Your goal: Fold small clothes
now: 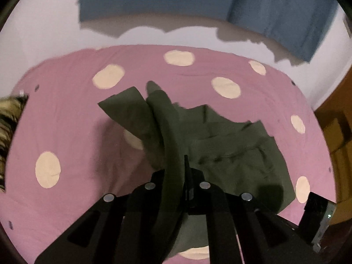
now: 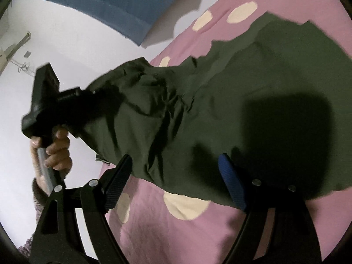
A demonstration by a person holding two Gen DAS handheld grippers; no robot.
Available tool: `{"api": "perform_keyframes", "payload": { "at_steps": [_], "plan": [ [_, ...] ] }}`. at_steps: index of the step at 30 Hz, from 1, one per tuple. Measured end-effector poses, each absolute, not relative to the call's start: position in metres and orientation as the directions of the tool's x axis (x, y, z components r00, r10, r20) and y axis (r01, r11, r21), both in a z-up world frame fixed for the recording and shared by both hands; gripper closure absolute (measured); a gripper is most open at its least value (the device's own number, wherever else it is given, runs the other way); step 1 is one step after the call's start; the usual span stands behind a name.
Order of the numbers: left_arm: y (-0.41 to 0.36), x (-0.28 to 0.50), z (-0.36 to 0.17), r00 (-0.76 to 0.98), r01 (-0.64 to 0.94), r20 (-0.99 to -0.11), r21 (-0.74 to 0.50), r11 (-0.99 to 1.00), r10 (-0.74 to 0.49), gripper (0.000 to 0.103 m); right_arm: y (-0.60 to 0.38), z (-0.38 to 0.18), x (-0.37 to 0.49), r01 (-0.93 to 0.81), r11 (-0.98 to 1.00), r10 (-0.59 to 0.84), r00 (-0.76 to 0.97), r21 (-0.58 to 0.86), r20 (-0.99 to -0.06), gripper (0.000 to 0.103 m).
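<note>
my left gripper [image 1: 176, 176] clamped on a lifted edge of the dark olive-green cotton garment [image 1: 231, 149]; rest lies on the pink polka-dot bedsheet [image 1: 66, 121] | right gripper [image 2: 176, 182] gaping wide, empty; cloth's near hem sits right between its fingers, so it's nearer

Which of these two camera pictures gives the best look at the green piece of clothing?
The right wrist view: the green garment spreads wide across the pink dotted sheet, one end lifted by the left gripper. The left wrist view shows it smaller, a fold pinched in that gripper and partly hidden behind it.
</note>
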State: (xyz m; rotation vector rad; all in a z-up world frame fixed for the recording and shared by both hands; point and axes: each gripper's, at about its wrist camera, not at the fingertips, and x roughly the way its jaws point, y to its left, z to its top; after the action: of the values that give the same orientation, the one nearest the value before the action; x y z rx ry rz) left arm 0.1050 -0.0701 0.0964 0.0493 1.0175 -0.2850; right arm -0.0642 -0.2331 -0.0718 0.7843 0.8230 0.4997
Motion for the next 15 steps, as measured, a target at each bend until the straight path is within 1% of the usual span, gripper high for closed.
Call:
{"api": "perform_keyframes", "payload": {
  "at_steps": [3,6,8,11,15],
  "plan": [
    [-0.132,0.093,0.094,0.519,0.303,-0.848,0.066,0.951,-0.107,0.095,-0.257,-0.064,-0.080,-0.086,0.629,0.640,0.622,0.773,-0.451,0.022],
    [-0.173,0.082,0.078,0.528,0.327,-0.848,0.160,0.931,-0.040,0.095,-0.282,-0.057,-0.092,-0.065,0.618,0.621,0.651,0.783,-0.436,0.022],
    [-0.206,0.074,0.058,0.546,0.345,-0.837,0.243,0.907,0.017,0.095,-0.299,-0.055,-0.097,-0.043,0.605,0.606,0.673,0.795,-0.424,0.022],
    [-0.239,0.065,0.027,0.553,0.362,-0.830,0.320,0.876,0.075,0.095,-0.323,-0.058,-0.110,-0.008,0.581,0.584,0.700,0.814,-0.411,0.022],
    [-0.272,0.056,-0.010,0.544,0.384,-0.830,0.377,0.843,0.124,0.095,-0.350,-0.066,-0.127,0.045,0.557,0.550,0.728,0.829,-0.410,0.022]
  ]
}}
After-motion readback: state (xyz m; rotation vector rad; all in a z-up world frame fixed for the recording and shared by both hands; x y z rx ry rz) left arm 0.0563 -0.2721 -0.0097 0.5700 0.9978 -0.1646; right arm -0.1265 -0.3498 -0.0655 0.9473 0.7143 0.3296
